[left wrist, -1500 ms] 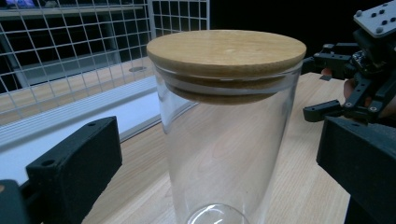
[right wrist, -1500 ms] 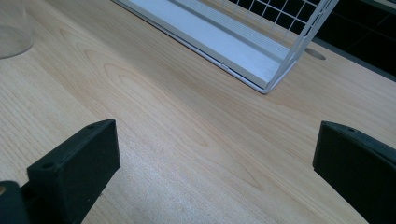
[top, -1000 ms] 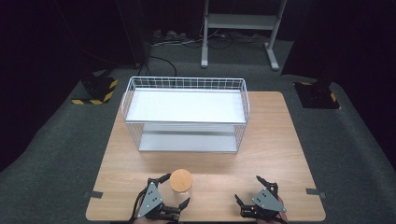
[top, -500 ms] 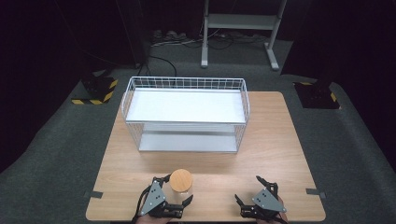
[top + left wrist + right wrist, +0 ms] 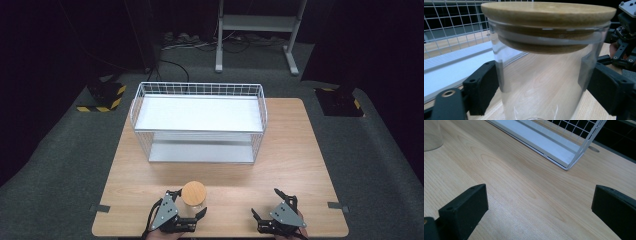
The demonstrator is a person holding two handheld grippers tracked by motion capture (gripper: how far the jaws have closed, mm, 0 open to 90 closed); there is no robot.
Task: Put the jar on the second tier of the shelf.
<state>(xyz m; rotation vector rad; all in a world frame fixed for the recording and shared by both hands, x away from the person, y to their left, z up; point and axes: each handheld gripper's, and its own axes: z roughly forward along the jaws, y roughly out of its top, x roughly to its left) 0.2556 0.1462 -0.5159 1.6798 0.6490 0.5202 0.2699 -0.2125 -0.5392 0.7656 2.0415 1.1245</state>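
While the jar (image 5: 194, 195) stands upright near the front edge of the worktop (image 5: 295, 150), it sits right between the jaws of the left tongs (image 5: 188, 212), so the coming move turns on that fit: its long axis is vertical, the jaws reach in level from the person's side, and the rack (image 5: 198, 121) lies straight beyond it, well apart across bare wood. The left tongs have just been closing with the jar (image 5: 544, 75) between them; in the left gripper view both black pads sit against the glass wall below the wooden lid (image 5: 549, 12), one on each side, though the refraction in the glass makes it hard to say how firmly they press. I judge this a grip just taken, with lifting still to come. The right tongs (image 5: 272, 207) rest farther off to the right, jaws wide apart and holding nothing; in the right gripper view, bare wood lies between the right tongs (image 5: 539, 207). The left hand is plainly the nearer one. The jar's base is cut off at the bottom of the left gripper view, and both hands are mostly out of frame from above. The jar looks empty.
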